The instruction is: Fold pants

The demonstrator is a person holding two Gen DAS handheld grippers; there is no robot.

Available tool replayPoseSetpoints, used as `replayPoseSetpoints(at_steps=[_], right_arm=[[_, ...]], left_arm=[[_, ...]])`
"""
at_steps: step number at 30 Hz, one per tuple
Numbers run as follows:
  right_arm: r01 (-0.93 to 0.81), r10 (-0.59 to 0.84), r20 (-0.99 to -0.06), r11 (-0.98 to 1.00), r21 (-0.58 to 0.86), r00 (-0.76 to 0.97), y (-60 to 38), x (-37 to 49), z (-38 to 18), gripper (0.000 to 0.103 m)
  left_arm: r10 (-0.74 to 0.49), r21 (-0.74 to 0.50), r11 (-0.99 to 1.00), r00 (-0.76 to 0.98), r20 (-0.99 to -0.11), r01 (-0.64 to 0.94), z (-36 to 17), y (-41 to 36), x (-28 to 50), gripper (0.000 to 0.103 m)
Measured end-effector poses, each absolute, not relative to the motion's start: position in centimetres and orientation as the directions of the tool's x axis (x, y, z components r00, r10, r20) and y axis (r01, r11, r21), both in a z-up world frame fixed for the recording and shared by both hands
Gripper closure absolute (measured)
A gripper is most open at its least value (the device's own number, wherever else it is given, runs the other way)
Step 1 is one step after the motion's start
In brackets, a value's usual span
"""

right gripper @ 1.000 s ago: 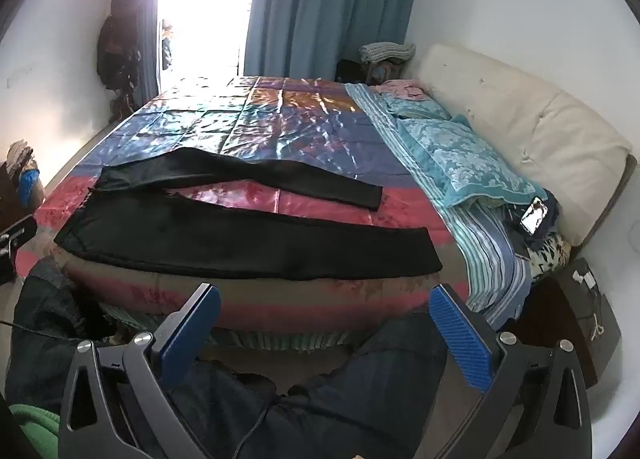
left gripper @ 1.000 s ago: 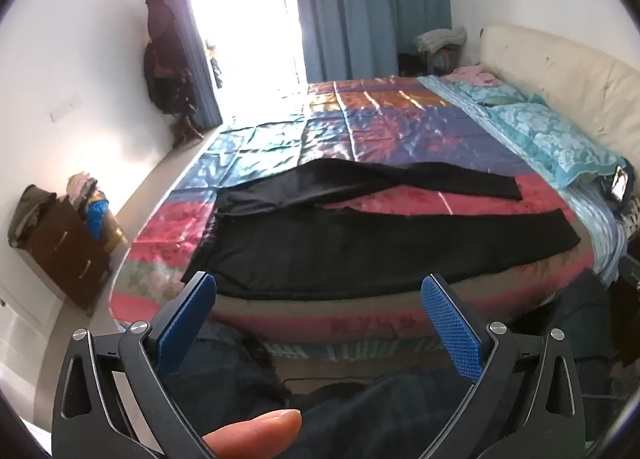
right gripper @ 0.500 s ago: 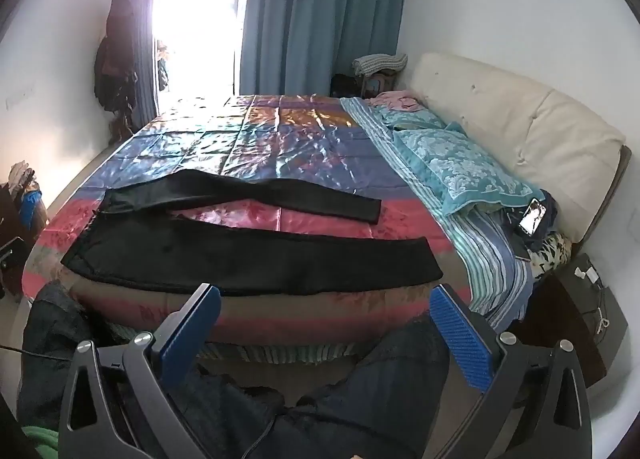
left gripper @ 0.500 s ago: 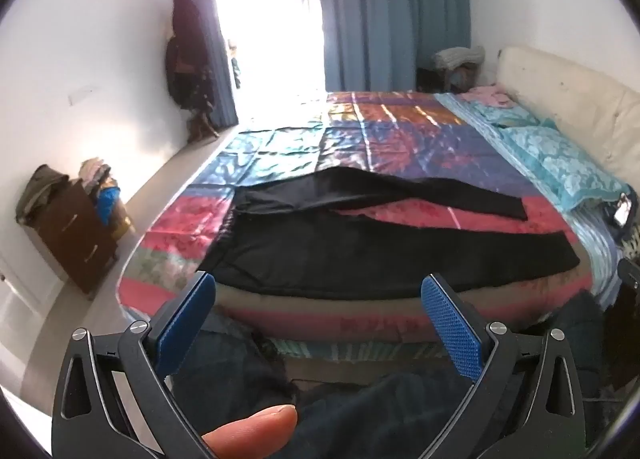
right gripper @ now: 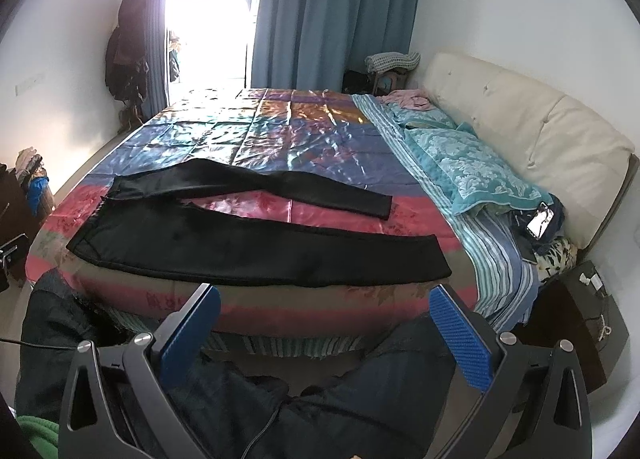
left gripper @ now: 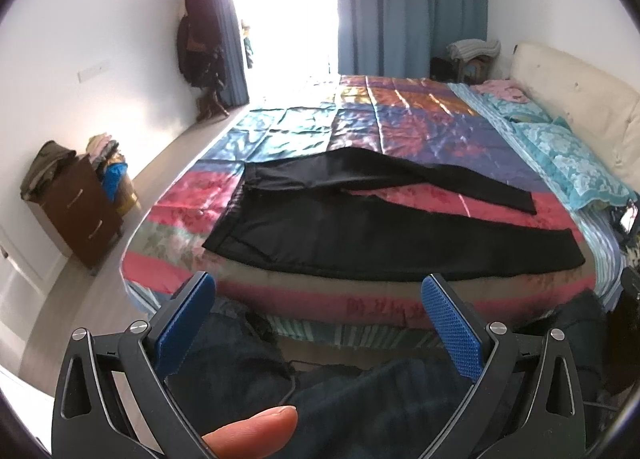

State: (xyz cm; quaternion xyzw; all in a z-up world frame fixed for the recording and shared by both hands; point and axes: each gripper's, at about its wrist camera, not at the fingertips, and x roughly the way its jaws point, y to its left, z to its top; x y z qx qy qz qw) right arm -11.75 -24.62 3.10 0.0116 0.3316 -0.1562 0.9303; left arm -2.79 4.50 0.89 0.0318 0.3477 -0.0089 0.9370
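Note:
Black pants (left gripper: 360, 231) lie spread flat on the near side of the bed (left gripper: 400, 127), waistband at the left, the two legs running right and splayed apart. They also show in the right wrist view (right gripper: 248, 243). My left gripper (left gripper: 318, 299) is open and empty, held in front of the bed's near edge, short of the pants. My right gripper (right gripper: 324, 313) is open and empty, also in front of the bed edge, below the near leg's cuff (right gripper: 436, 263).
The bed (right gripper: 280, 127) has a shiny patchwork cover. Teal pillows (right gripper: 464, 159) and a cream headboard (right gripper: 532, 131) are at the right. A phone (right gripper: 540, 219) lies by the pillow. A brown drawer unit (left gripper: 76, 211) stands at the left. The person's legs (right gripper: 280, 399) are below the grippers.
Both grippers have tilted up and drawn back a little, so the bed and pants sit lower in the views. The pants have not moved. Both grippers stay open.

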Motion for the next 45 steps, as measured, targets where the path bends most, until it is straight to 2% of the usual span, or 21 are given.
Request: replayPoseSetpoints(at_steps=[45], right_arm=[[0.334,-0.312,-0.628,0.938,-0.087,0.712,-25.42,-11.44,2.93,0.0]], left_arm=[[0.017,0.078,0.996,0.751,-0.66,0.046,0.44,4.44,-3.32,0.0]])
